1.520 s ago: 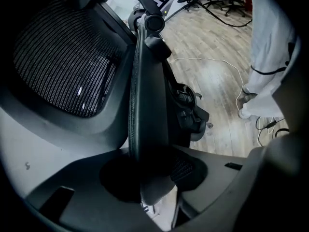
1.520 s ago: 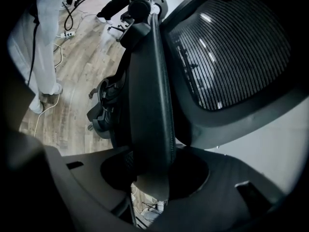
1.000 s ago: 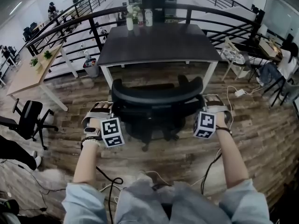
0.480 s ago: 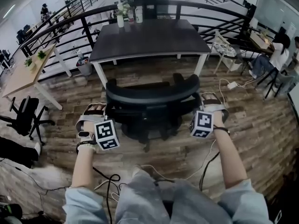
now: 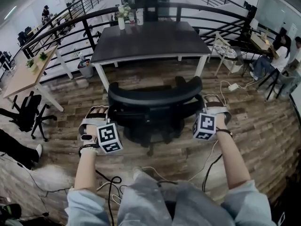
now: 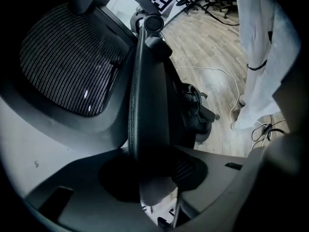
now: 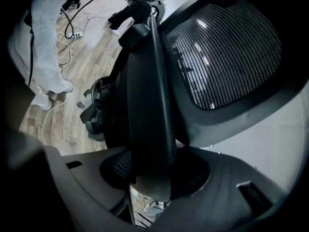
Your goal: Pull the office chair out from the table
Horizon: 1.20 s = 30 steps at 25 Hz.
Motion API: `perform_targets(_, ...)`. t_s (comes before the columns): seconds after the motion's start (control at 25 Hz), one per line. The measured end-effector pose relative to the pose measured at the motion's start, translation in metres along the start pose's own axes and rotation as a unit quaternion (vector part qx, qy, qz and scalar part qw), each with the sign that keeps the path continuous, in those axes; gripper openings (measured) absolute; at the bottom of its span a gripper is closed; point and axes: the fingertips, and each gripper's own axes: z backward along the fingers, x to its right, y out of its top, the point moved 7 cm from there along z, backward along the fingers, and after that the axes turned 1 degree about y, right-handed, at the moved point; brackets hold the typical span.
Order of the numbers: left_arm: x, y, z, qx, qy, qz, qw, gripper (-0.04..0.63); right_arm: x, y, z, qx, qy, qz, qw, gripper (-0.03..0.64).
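Nearest me, loose cables [image 5: 109,180] lay on the plank floor [image 5: 263,126] at the bottom of the head view. I judged they could snag the wheels if the chair rolled further my way.

Above them, the left gripper [image 5: 98,113] pinched the left end of the backrest rim [image 6: 149,105]. The right gripper [image 5: 212,101] had the other end between its jaws, which were opening, so I took that hold as gone.

The office chair [image 5: 153,100] stood in the centre of the frame with its back to me, clear of the near edge of the table [image 5: 146,36].

I expected it to be fairly heavy but easy to roll. The frame looked stiff and the mesh panel soft, so the hard rim, taken at both ends, was the right place to hold it.
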Motion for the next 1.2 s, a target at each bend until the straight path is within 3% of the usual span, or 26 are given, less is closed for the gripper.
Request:
perform_targets(0.16,0.002,0.000,-0.002,0.007,0.002,0.020,0.9998,0.160,-0.004,-0.002,-0.002,0.002,0.010,-0.004,1.000,0.183)
perform_targets(0.28,0.002,-0.001,0.003,0.031,-0.007,0.072,0.9969,0.199,-0.008,-0.004,-0.001,0.009,0.018,-0.020,1.000,0.232)
perform_targets(0.4,-0.006,-0.004,0.016,0.061,-0.005,0.139,0.9884,0.215,-0.004,-0.004,0.005,0.024,0.017,-0.047,0.998,0.244)
perform_targets(0.6,-0.007,-0.004,0.038,0.085,0.018,0.188,0.9783,0.220,-0.002,-0.003,0.026,0.049,-0.003,-0.071,0.996,0.245)
perform_targets(0.8,-0.010,0.006,0.067,0.131,0.041,0.247,0.9591,0.176,-0.005,0.004,0.058,0.078,-0.032,-0.103,0.991,0.245)
perform_targets(0.88,-0.013,0.011,0.078,0.156,0.054,0.274,0.9476,0.162,-0.008,0.009,0.070,0.096,-0.036,-0.126,0.987,0.244)
perform_targets(0.96,-0.018,0.018,0.090,0.188,0.066,0.307,0.9307,0.152,-0.012,0.018,0.082,0.129,-0.041,-0.159,0.978,0.227)
perform_targets(1.0,-0.021,0.023,0.097,0.207,0.072,0.324,0.9202,0.147,-0.012,0.023,0.090,0.150,-0.046,-0.180,0.971,0.215)
perform_targets(1.08,-0.028,0.033,0.112,0.244,0.087,0.360,0.8962,0.123,-0.010,0.036,0.106,0.190,-0.056,-0.223,0.954,0.106)
perform_targets(1.2,-0.039,0.051,0.137,0.292,0.100,0.404,0.8612,0.112,-0.006,0.056,0.129,0.242,-0.061,-0.288,0.924,0.040)
